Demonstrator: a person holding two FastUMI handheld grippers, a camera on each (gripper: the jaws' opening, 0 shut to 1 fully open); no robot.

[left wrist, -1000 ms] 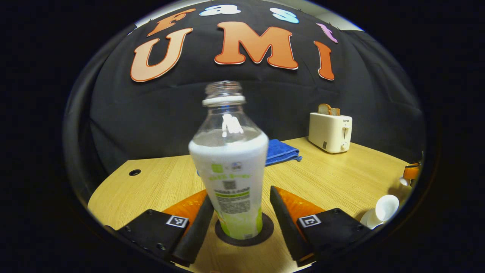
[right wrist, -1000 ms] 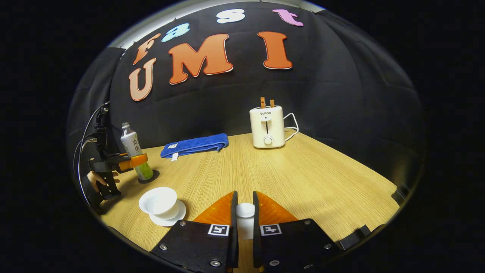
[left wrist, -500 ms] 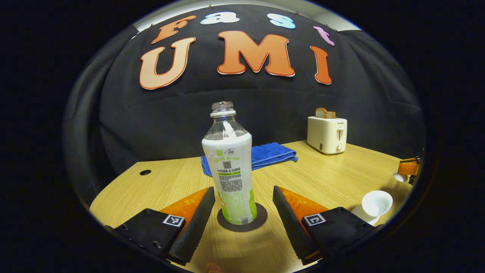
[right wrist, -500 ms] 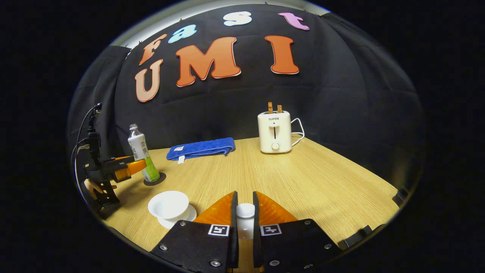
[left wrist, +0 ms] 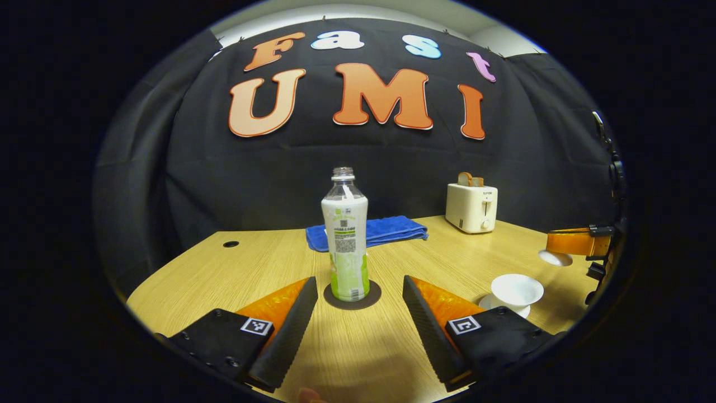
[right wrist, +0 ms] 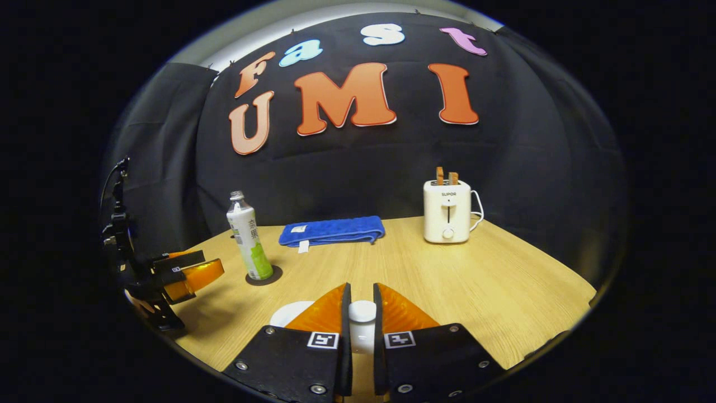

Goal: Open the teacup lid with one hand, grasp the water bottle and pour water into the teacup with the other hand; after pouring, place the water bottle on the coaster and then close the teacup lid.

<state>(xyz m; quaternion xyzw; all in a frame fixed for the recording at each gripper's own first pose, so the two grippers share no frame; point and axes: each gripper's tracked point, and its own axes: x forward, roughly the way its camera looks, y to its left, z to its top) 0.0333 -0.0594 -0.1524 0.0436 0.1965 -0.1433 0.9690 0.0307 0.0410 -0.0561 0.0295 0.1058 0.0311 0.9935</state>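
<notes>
The uncapped water bottle (left wrist: 345, 235), clear with a white and green label, stands upright on the dark round coaster (left wrist: 352, 295). My left gripper (left wrist: 358, 284) is open, drawn back from the bottle with nothing between its fingers. To the right, the white teacup (left wrist: 516, 289) sits uncovered on its saucer. Beyond it, the right gripper (left wrist: 570, 243) holds the white lid (left wrist: 555, 258) above the table. In the right gripper view, my right gripper (right wrist: 362, 288) is shut on the lid's knob (right wrist: 362, 313). The teacup (right wrist: 288, 314) lies partly hidden behind its left finger. The bottle (right wrist: 246, 235) and left gripper (right wrist: 193, 273) are at left.
A folded blue towel (right wrist: 333, 230) lies at the back of the wooden table (right wrist: 475, 280). A white toaster (right wrist: 447, 210) with toast in it stands at the back right. A cable hole (left wrist: 230, 244) is at the table's far left.
My left gripper has backed away from the bottle, which stays upright on the coaster. My right gripper, still holding the lid, has moved closer to the teacup, which now shows just behind its left finger.
</notes>
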